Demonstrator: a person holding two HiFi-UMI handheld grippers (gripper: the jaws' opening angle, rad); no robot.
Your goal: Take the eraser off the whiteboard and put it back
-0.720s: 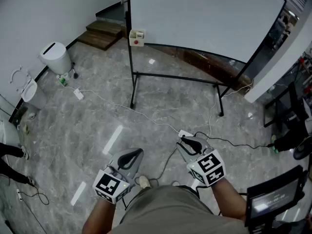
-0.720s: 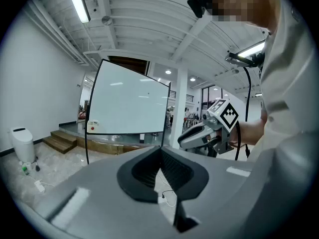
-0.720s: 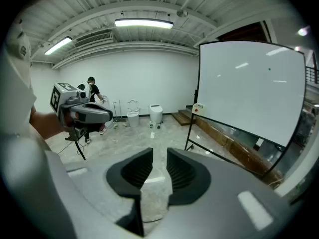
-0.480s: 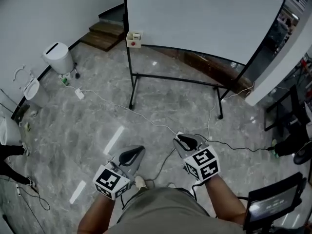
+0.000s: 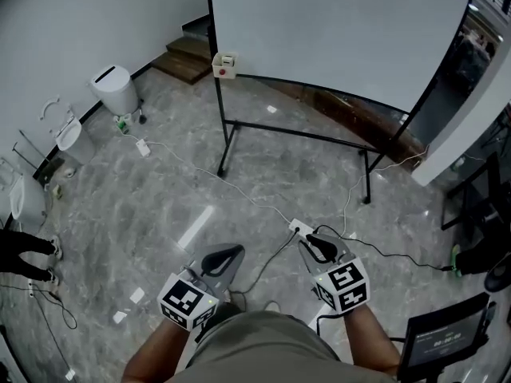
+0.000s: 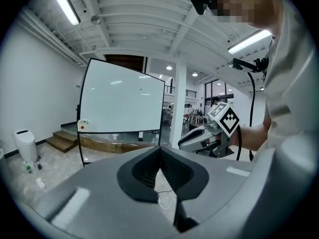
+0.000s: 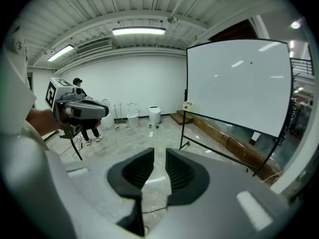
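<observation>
Head view: the eraser [image 5: 224,64], a small white block with a red spot, is seen stuck at the lower left corner of the whiteboard [image 5: 335,30], toward the upper centre of the frame. Well apart from it, at the bottom of the frame, the left gripper [image 5: 231,251] is held with its jaws pressed together, and the right gripper [image 5: 313,239] with its jaws slightly parted, nothing between them.

The whiteboard [image 5: 335,30] runs off the head view's top edge.

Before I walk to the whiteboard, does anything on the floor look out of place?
Yes: a loose white cable trails across the floor, past the whiteboard stand, to a power strip right in front of you. It could trip you.
</observation>
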